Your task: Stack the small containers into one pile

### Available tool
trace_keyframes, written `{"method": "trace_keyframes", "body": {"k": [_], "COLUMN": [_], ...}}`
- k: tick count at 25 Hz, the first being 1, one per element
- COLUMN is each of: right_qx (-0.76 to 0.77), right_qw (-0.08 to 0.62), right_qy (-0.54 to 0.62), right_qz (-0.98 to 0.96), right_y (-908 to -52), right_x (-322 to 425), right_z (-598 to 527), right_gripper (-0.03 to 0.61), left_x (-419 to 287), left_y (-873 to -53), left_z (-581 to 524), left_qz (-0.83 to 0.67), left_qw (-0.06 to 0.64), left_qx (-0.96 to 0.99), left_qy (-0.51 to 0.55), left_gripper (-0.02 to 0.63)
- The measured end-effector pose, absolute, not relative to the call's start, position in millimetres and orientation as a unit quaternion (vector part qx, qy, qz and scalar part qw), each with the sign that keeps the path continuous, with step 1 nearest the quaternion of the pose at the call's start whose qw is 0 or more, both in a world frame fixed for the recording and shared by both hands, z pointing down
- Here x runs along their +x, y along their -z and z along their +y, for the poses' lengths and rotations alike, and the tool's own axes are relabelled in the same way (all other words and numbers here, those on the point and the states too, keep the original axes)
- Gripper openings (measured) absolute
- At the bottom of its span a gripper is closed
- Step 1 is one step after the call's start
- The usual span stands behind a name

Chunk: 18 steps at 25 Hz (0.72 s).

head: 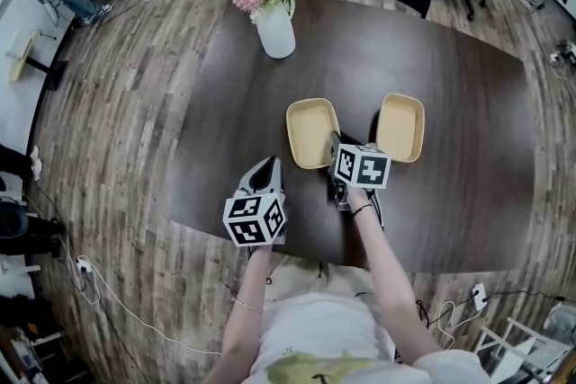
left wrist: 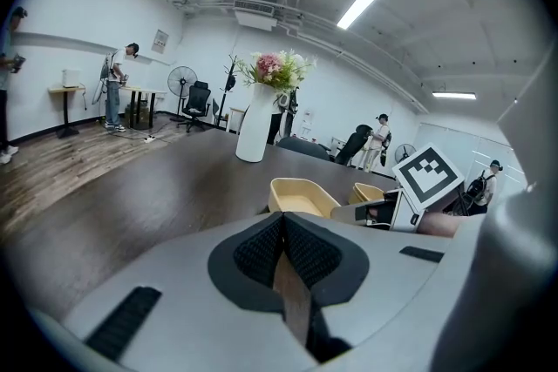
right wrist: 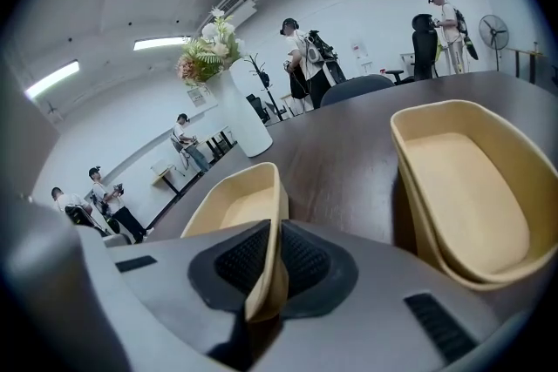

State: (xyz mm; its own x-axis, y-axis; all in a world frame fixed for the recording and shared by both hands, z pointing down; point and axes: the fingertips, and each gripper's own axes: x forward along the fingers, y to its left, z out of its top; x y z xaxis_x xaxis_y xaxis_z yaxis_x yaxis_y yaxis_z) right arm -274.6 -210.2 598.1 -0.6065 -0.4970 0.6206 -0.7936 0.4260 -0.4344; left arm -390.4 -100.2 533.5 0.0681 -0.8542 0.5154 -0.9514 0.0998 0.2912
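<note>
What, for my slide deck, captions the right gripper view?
Right tool pinching one container by its rim, other container alongside.

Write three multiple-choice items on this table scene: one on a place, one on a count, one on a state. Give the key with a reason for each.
1. Where does the vase of flowers stand?
A. On the table, at its far side from the person
B. Between the two containers
C. On the floor

2. How many beige containers are on the table?
A. One
B. Two
C. Four

3. What state is the right claw in?
A. Open, above bare table
B. Shut on the rim of the left-hand container
C. Shut on the vase

Key:
1 A: the head view shows it near the far edge, beyond both containers.
2 B: two lie side by side, apart.
3 B: the right gripper view shows its pads pressing that rim from both sides.
</note>
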Motion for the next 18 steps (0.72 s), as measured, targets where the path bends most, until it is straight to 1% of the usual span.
{"method": "trace_keyframes", "body": {"k": [7,11,18], "right_qx": [0.393,0.4,0.429], "right_qw": [0.155,0.123,0.088], "right_qy": [-0.373,-0.377,-0.376], "right_qz": [-0.826,-0.826,-0.817], "right_y": [-565,-546,-525], "right_x": [-258,-242,-206], "right_z": [-219,-226,-239], "right_gripper": [0.048,0.048,0.048], "left_x": [-382,-369,-341], "left_y": [-525,-518,-505], "left_z": [-109,-116,-135], "left_qz": [-0.686,-0.683,-0.667], "left_qw": [0.297,0.29,0.277], "left_qx": [0.66,0.667,0.689], "left_qy": [-0.072,-0.069,-0.064], "left_gripper": [0.025,0.025,0.025]}}
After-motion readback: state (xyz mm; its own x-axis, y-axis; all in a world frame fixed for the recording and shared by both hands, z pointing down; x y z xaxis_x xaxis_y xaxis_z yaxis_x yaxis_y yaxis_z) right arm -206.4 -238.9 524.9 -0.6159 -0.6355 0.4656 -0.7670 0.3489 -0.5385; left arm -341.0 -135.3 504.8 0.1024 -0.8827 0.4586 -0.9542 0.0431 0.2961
